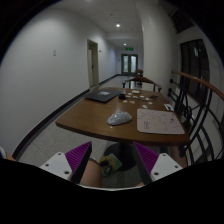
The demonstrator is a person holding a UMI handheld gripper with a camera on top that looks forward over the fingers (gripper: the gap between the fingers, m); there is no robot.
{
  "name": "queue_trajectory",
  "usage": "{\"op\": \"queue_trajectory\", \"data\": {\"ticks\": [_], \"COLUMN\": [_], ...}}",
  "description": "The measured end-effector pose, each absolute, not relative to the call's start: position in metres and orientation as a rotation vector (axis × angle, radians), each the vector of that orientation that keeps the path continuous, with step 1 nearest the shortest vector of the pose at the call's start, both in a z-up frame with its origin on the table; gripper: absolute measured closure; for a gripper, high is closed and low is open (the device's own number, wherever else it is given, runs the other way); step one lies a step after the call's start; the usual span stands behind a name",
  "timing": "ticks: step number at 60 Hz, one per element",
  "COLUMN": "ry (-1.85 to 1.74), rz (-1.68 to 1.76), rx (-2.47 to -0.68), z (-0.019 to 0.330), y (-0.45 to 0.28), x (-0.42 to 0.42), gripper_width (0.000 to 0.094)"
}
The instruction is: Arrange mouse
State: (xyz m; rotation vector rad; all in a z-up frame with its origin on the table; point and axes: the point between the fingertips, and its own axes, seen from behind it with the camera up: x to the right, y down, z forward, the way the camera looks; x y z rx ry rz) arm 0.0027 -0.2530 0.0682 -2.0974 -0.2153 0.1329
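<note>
A pale grey mouse [119,117] lies on the brown wooden table [90,122], near its front edge, just left of a white sheet of paper. My gripper [111,160] is held below and in front of the table edge, with the mouse well beyond the fingers. The fingers are spread wide apart, the magenta pads [78,155] facing each other, with nothing between them. Between them I see only the table's dark base and floor.
A white sheet of paper [160,122] lies right of the mouse. A closed grey laptop [102,95] sits farther back on the left. Small items [140,98] lie at the back. Wooden chairs [185,95] stand right of the table. A corridor runs behind.
</note>
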Motion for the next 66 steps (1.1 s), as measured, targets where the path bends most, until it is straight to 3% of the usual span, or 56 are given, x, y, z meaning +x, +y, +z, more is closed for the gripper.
{"op": "queue_trajectory", "data": {"ticks": [15,30,56,60,66], "ry": [-0.127,-0.147,-0.117,-0.150,-0.228], "rz": [0.157,0.183,0.049,0.078,0.073], "rx": [-2.075,-2.182,-2.235,-2.221,-2.202], "z": [0.052,-0.012,-0.019,-0.019,-0.019], "y": [-0.191,-0.099,0.032,0.039,0.039], "x": [-0.011,-0.043,-0.050,-0.058,-0.061], "gripper_width": [0.0094,0.0104,0.0141,0.0442,0.0512]}}
